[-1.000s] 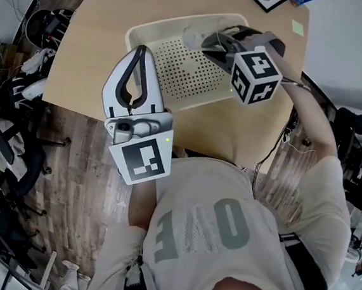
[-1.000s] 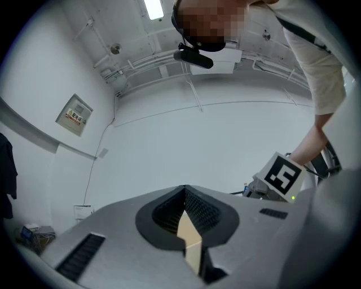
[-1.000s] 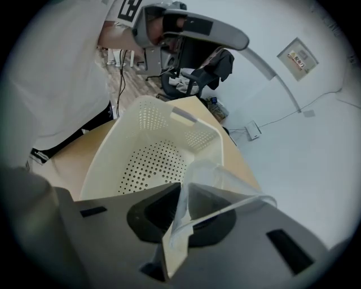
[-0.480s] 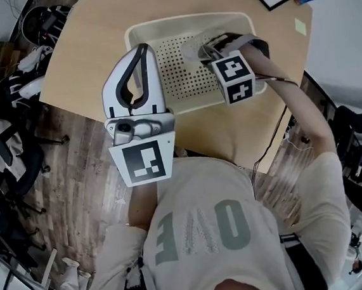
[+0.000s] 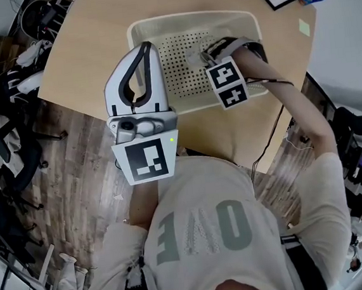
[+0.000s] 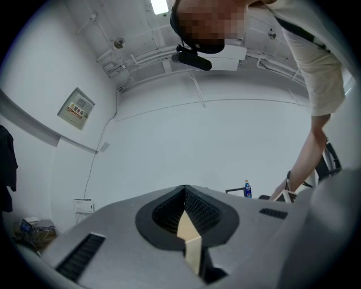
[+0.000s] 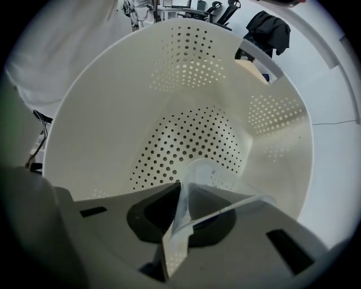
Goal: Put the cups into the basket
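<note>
The right gripper [image 7: 178, 195] is clenched on the thin wall of a clear plastic cup [image 7: 228, 189], with the cup's rim pinched flat between the two jaws and its open mouth bulging out to the right of them. The cup sits inside the white perforated basket [image 7: 96, 118], over the dotted floor near the basket's right end; whether its base touches that floor cannot be told. In the head view the right gripper [image 5: 205, 54] reaches into the basket [image 5: 157, 25] from the near right, the cup [image 5: 195, 57] showing as a pale smudge at its tip. The basket stands on the tan wooden table [image 5: 92, 51], towards its far side. The left gripper [image 5: 144, 48] is raised over the near left part of the table, just left of the basket, and in its own view the left gripper [image 6: 185, 210] has its jaws pressed together with nothing between them, aimed at a bare white wall
</note>
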Demonstrator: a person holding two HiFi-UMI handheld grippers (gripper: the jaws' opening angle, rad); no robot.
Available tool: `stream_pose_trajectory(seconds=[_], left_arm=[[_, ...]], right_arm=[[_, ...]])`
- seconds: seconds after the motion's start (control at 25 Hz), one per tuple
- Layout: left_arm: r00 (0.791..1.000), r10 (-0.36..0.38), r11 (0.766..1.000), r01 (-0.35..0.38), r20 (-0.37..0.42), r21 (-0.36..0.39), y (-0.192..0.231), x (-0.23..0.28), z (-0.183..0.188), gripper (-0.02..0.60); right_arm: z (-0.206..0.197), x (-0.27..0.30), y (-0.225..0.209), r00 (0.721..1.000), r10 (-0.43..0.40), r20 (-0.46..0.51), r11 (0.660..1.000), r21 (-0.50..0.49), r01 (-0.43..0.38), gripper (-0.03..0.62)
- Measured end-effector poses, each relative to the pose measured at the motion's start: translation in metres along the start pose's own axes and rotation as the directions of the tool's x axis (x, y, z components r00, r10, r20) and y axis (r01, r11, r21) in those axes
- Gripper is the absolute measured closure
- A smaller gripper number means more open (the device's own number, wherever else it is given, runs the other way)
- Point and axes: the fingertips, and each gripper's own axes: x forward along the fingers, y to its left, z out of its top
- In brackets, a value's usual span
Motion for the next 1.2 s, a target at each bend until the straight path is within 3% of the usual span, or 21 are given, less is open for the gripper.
stream_pose_trajectory(seconds=[0.28, 0.44, 0.72, 0.88, 1.0, 1.12, 1.2], left_arm=[[1.0, 0.001, 1.0, -0.001, -0.015, -0.005, 0.004, 0.001, -0.007, 0.577], [1.0, 0.0, 1.0, 0.0, -0.021, -0.001, 0.004, 0.004, -0.008, 0.577], [0.999, 0.004, 1.0, -0.004, -0.037, -0.011, 0.005, 0.004, -0.015, 0.575], [0.999, 0.002, 1.0, -0.003, -0.034, -0.014, 0.005, 0.003, -0.014, 0.575], [1.0, 0.003, 1.0, -0.003, -0.03, -0.013, 0.006, 0.002, -0.012, 0.577], [1.0, 0.002, 1.0, -0.002, -0.028, -0.01, 0.006, 0.0, -0.011, 0.576], [1.0, 0.003, 1.0, -0.003, -0.024, -0.011, 0.005, -0.001, -0.01, 0.575]], right_arm=[[-0.004, 0.02, 0.011, 0.992, 0.025, -0.121, 0.995, -0.097, -0.037, 0.569], [-0.007, 0.025, 0.012, 0.987, 0.031, -0.157, 0.994, -0.102, -0.047, 0.569], [-0.003, 0.027, 0.012, 0.99, 0.049, -0.136, 0.995, -0.082, -0.06, 0.569], [-0.001, 0.028, 0.011, 0.989, 0.049, -0.137, 0.999, 0.013, -0.048, 0.567], [-0.001, 0.027, 0.008, 0.99, 0.041, -0.135, 0.999, 0.03, -0.037, 0.565], [0.005, 0.021, 0.006, 0.996, 0.024, -0.082, 0.998, 0.057, -0.02, 0.557], [0.011, 0.013, 0.005, 0.999, 0.034, -0.039, 0.995, 0.097, -0.03, 0.51]])
